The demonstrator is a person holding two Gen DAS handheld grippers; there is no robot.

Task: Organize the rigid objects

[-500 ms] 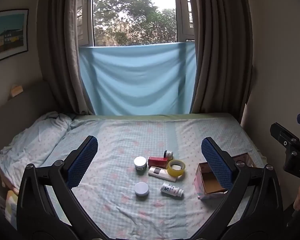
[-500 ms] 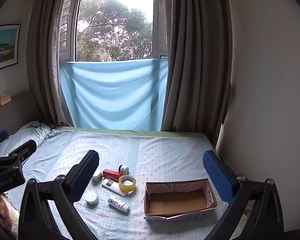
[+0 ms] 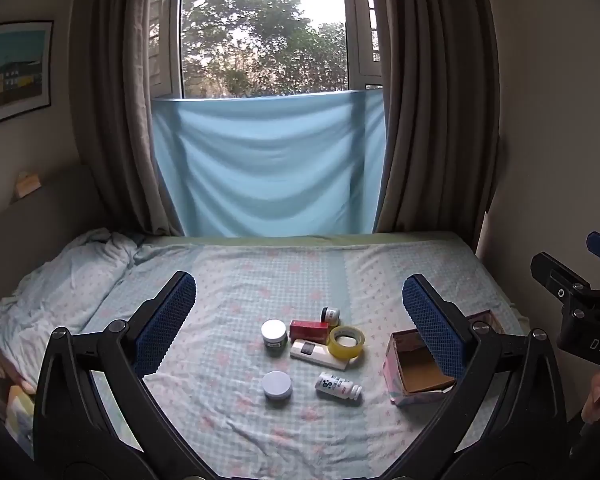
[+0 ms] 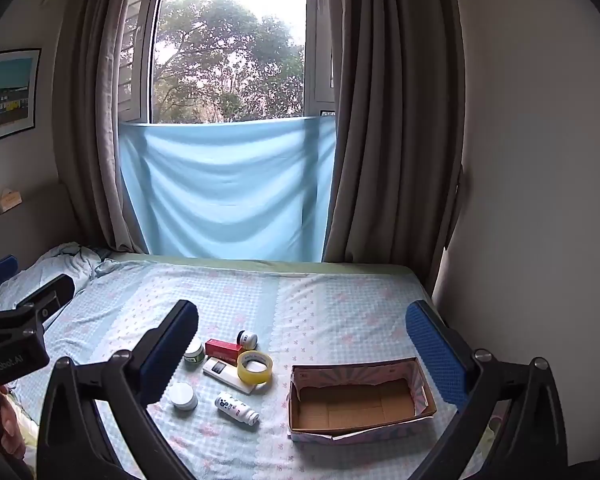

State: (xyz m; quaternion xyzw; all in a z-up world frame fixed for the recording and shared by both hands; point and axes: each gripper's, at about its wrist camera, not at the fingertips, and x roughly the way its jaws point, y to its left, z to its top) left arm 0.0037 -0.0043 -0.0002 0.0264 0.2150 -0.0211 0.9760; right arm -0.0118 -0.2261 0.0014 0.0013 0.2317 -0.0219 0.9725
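Note:
Several small items lie grouped on the bed: a yellow tape roll [image 3: 346,342] [image 4: 255,367], a red box [image 3: 308,329] [image 4: 223,348], a white remote [image 3: 318,355] [image 4: 228,374], a dark jar with a white lid [image 3: 274,333] [image 4: 195,352], a flat white jar [image 3: 277,385] [image 4: 183,396], a white bottle on its side [image 3: 338,387] [image 4: 237,407] and a small black-capped jar [image 3: 330,314] [image 4: 247,339]. An empty cardboard box [image 3: 420,372] [image 4: 360,400] sits to their right. My left gripper [image 3: 300,320] and right gripper [image 4: 302,344] hover open, well above and short of them.
The bed's checked sheet [image 3: 260,280] spreads around the items. A crumpled blanket [image 3: 60,280] lies at the far left. Brown curtains [image 4: 380,120] and a hanging blue cloth [image 4: 228,192] cover the window behind. A wall [image 4: 540,200] borders the bed's right side.

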